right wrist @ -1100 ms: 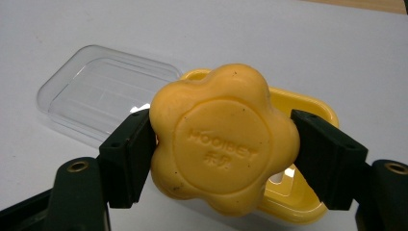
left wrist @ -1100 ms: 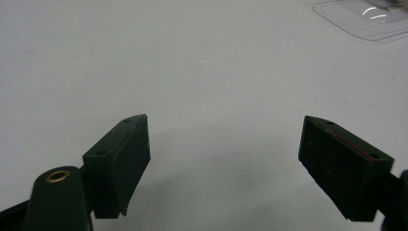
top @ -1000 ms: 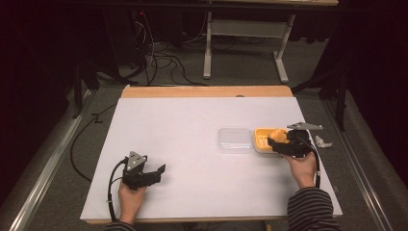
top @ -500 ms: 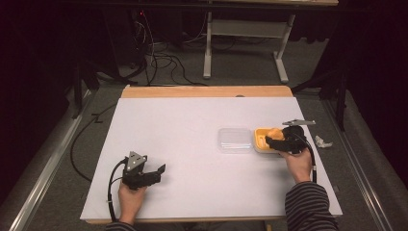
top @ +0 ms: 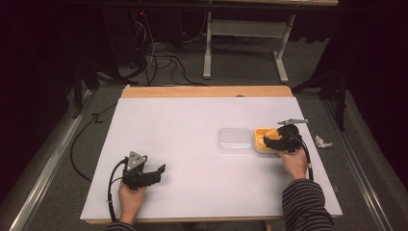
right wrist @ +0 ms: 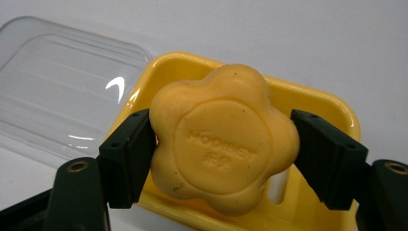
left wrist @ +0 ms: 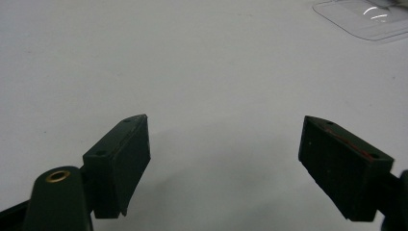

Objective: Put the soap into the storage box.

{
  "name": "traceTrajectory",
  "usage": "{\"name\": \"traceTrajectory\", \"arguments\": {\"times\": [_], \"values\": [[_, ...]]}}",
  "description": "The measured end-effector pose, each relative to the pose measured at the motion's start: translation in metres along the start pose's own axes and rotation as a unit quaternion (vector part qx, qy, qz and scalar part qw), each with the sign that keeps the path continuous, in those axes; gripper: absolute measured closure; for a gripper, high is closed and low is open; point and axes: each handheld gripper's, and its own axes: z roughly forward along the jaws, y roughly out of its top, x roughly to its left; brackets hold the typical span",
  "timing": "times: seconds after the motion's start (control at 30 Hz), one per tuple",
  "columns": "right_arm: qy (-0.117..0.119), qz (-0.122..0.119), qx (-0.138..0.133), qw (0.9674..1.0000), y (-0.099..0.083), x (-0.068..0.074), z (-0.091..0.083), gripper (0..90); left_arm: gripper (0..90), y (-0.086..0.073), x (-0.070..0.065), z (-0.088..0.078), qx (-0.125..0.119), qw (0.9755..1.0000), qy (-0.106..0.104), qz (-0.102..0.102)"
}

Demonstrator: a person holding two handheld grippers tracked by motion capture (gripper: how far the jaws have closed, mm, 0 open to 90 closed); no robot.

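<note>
Right gripper (right wrist: 223, 159) clamped on flower-shaped soap (right wrist: 223, 144); left gripper (left wrist: 226, 163) open, empty, well apart.
We judged the yellow dish (right wrist: 332, 103) directly beneath the soap.

Soap dish (top: 261, 140) on the worktop (top: 192, 125), its lid (top: 235, 140) just beside it on the left; soap (right wrist: 223, 139) over the dish, between the right gripper (top: 275, 142) fingers (right wrist: 127, 156); left gripper (top: 155, 174) well apart, near-left of the dish.

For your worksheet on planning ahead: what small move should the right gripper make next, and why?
Probably lower the flower-shaped soap into the yellow soap dish just beneath it, then release: the right gripper grips the soap over the dish, whose clear lid lies aside.
</note>
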Motion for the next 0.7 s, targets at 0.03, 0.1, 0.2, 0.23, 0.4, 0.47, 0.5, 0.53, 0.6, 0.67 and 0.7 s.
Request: {"name": "traceTrajectory", "arguments": {"times": [0.03, 0.1, 0.2, 0.23, 0.4, 0.47, 0.5, 0.53, 0.6, 0.67, 0.7], "values": [[0.000, 0.000, 0.000, 1.0000, 0.000, 0.000, 0.000, 27.4, 18.9, 0.000, 0.000, 0.000, 0.000, 1.0000, 0.001, 0.001], [-0.002, 0.004, 0.003, 1.0000, 0.000, 0.000, 0.003, 27.4, 18.9, 0.000, 0.000, 0.000, 0.000, 1.0000, 0.001, 0.000], [-0.004, 0.010, 0.005, 0.9999, -0.001, -0.001, 0.005, 27.3, 18.9, 0.000, 0.000, 0.000, 0.000, 1.0000, 0.001, 0.000], [-0.005, 0.010, 0.007, 0.9999, -0.001, -0.002, 0.006, 27.3, 18.9, 0.000, 0.000, 0.000, 0.000, 1.0000, 0.001, 0.000], [-0.007, 0.012, 0.006, 0.9999, -0.001, -0.002, 0.009, 27.1, 19.0, 0.000, 0.000, 0.000, 0.001, 1.0000, 0.001, 0.000], [-0.008, 0.012, 0.004, 0.9999, -0.002, -0.002, 0.010, 27.0, 19.1, 0.000, 0.000, 0.000, 0.002, 1.0000, 0.001, 0.000], [-0.007, 0.013, 0.003, 0.9999, -0.002, -0.002, 0.010, 26.8, 19.1, 0.000, 0.000, 0.000, 0.002, 1.0000, 0.001, 0.000], [-0.006, 0.014, 0.002, 0.9999, -0.002, -0.002, 0.011, 26.8, 19.1, 0.000, 0.000, 0.000, 0.002, 1.0000, 0.001, 0.000], [-0.007, 0.017, 0.002, 0.9998, -0.003, -0.002, 0.012, 26.4, 19.1, 0.000, 0.000, 0.000, 0.002, 1.0000, 0.002, 0.000], [-0.008, 0.017, 0.002, 0.9998, -0.003, -0.002, 0.012, 26.6, 19.1, 0.000, 0.000, 0.000, 0.002, 1.0000, 0.002, 0.000], [-0.010, 0.018, 0.000, 0.9998, -0.003, -0.002, 0.012, 25.8, 19.1, 0.000, 0.000, 0.000, 0.002, 1.0000, 0.002, 0.000]]}}
